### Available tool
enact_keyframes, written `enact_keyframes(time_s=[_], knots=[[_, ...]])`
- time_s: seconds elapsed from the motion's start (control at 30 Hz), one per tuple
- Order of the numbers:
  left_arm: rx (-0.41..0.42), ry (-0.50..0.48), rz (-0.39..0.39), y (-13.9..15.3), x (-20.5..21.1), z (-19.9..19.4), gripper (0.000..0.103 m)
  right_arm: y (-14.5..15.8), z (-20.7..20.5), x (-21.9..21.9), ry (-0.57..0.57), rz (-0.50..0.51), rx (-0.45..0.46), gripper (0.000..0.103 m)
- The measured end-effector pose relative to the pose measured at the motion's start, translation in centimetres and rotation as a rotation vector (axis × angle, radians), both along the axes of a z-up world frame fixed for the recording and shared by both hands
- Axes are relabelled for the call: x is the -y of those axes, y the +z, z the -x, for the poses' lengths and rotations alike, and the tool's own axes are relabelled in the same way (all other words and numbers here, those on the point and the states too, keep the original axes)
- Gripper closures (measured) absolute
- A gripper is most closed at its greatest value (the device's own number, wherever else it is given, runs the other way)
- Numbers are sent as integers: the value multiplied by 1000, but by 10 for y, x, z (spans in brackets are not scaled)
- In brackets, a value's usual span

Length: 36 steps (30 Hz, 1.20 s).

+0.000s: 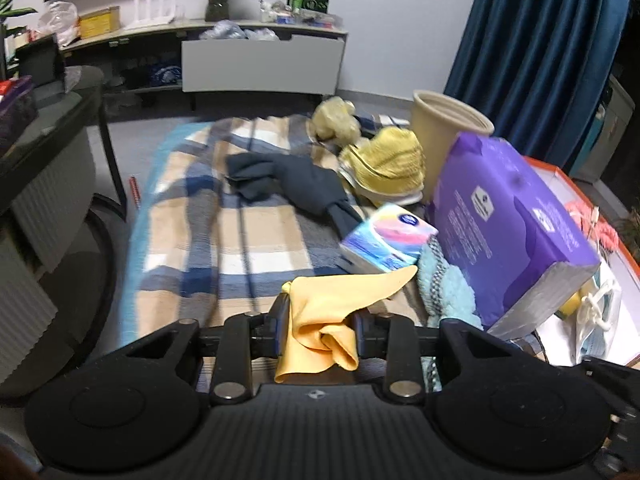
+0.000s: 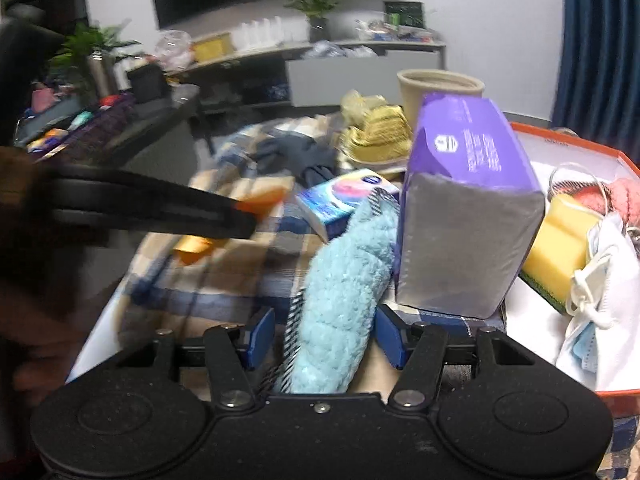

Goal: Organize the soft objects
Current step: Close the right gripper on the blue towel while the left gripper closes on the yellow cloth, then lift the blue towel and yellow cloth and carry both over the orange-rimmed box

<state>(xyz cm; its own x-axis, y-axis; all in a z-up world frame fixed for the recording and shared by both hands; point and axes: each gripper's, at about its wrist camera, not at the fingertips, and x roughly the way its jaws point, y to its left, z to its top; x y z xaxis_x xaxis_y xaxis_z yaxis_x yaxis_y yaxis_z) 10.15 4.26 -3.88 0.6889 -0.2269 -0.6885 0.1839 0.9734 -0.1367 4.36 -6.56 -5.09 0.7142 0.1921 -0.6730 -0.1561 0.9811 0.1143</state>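
Now | purple pack (image 2: pixel 468 208) and tissue pack (image 2: pixel 344 196) crowd teal towel (image 2: pixel 340 288)

Ahead of the left gripper (image 1: pixel 319 330): one yellow cloth (image 1: pixel 320 320) in its jaws, one dark garment (image 1: pixel 288 182), one yellow hat (image 1: pixel 386 164), one beige bucket (image 1: pixel 444 128), two tissue packs, purple (image 1: pixel 508 224) and small blue (image 1: pixel 386 240). Between the right gripper's (image 2: pixel 326 338) fingers, one fluffy blue cloth (image 2: pixel 344 280); to its right, one sponge (image 2: pixel 560 248), one orange-edged box (image 2: pixel 580 148).
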Motion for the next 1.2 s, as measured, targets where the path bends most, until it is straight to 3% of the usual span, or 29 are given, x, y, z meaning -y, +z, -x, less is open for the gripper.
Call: enact_keyframes(time_s=[0.1,0.17,0.27,0.47,0.7,0.83,1.2], knots=[[7,14,14,5,-7,2,71,-8,-15,-2,-36,-8,-14,36],[15,21,8,7,-8,5,71,-12,-21,-3,-52,7,1,50],[17,34,11,8,-11,6,71,-8,-22,-5,-46,32,26,57],[39,75,41,23,-18,13,71,24,4,-7,50,32,129,58],[105,109,61,59,-18,12,71,76,2,-4,99,45,246,58],[117,129,63,71,-15,6,71,99,-8,4,96,44,279,58],[142,128,51,91,1,0,71,126,-17,26,93,59,292,58]])
